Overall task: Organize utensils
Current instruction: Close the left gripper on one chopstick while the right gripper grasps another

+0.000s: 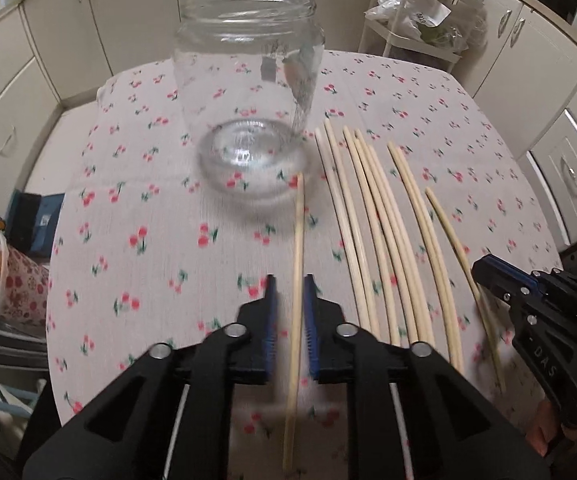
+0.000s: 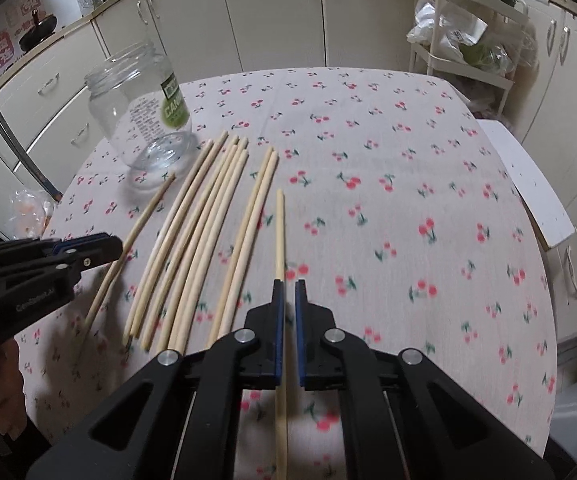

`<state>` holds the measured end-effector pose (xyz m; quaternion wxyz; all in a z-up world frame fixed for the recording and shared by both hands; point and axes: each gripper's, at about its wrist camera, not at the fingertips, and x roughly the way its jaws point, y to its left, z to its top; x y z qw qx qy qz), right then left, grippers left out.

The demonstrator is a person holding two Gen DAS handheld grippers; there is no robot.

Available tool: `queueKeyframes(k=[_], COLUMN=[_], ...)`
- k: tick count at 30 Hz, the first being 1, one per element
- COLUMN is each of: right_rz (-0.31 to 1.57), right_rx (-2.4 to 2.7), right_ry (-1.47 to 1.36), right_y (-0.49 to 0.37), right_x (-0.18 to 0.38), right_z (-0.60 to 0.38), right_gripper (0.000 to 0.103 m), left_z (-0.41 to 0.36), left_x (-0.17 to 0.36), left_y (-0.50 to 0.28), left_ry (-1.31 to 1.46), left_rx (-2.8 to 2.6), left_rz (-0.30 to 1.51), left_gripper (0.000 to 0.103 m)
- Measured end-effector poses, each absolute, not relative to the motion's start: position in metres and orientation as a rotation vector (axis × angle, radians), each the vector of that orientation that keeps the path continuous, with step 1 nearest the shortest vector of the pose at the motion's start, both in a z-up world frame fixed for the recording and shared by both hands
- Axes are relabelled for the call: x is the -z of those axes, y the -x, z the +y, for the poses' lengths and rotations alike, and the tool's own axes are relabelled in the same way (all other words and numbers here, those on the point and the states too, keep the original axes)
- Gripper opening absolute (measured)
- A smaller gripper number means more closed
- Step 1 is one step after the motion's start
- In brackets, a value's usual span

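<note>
Chopsticks in both grippers | left gripper (image 1: 290, 284) straddles one chopstick (image 1: 297, 264), jaws slightly apart, contact unclear; empty glass jar (image 1: 248, 92) upright just ahead | right gripper (image 2: 289, 286) likewise around outermost chopstick (image 2: 279, 236); loose bundle (image 2: 204, 236) to its left; open cherry-print tablecloth (image 2: 428, 200) to its right, up to the table edge

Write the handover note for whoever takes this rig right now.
Left tool: fingers straddle the leftmost chopstick, a gap showing on both sides, not clamped.
Right tool: fingers straddle the rightmost chopstick, likewise not clamped.
Glass jar: upright on the cherry tablecloth, open, nothing inside.
Remaining chopsticks lie loose between the two, right of the jar.
Done: none in the jar.
Left: grip, lift and drop every chopstick into the jar.
</note>
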<state>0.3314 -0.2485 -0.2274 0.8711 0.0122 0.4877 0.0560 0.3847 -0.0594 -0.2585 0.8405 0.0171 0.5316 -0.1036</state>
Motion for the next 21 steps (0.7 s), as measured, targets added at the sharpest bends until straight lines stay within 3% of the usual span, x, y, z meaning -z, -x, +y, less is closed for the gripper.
queueKeyframes(k=[3,5,7,10,13,19,21], right_rz=[1.017,1.013,0.992,0.977,0.998,1.012,0.998], right_rx=[-0.124,-0.126,-0.126,-0.141,-0.148,-0.13,-0.141], right_ry=[-0.013,-0.008,-0.004,0.003,0.03,0.087,0.11], right_y=[-0.34,-0.345,-0.346,-0.348,-0.351,-0.355,-0.353], right_x=[0.228,0.227,0.224,0.219,0.223,0.234,0.235], right_z=[-0.247,-0.246,-0.245,-0.243,-0.24,-0.233,-0.229], right_gripper=[0.009,0.04,0.045,0.044,0.027,0.026,0.015], left_z=[-0.063,-0.063,-0.063,-0.063,-0.065,-0.069,-0.072], left_x=[0.262,0.264,0.264,0.265,0.266,0.266,0.266], left_y=[-0.394,-0.399,-0.403,-0.408,-0.409,-0.41,-0.41], left_ry=[-0.054,-0.055,-0.059,-0.046,-0.063,-0.084,-0.091], left_rx=[0.209,0.206,0.201,0.21,0.215,0.22,0.225], left_rz=[1.121,1.123,1.118,1.117,1.111,1.102,1.1], left_gripper=[0.023,0.024,0.025,0.026,0.026,0.026,0.026])
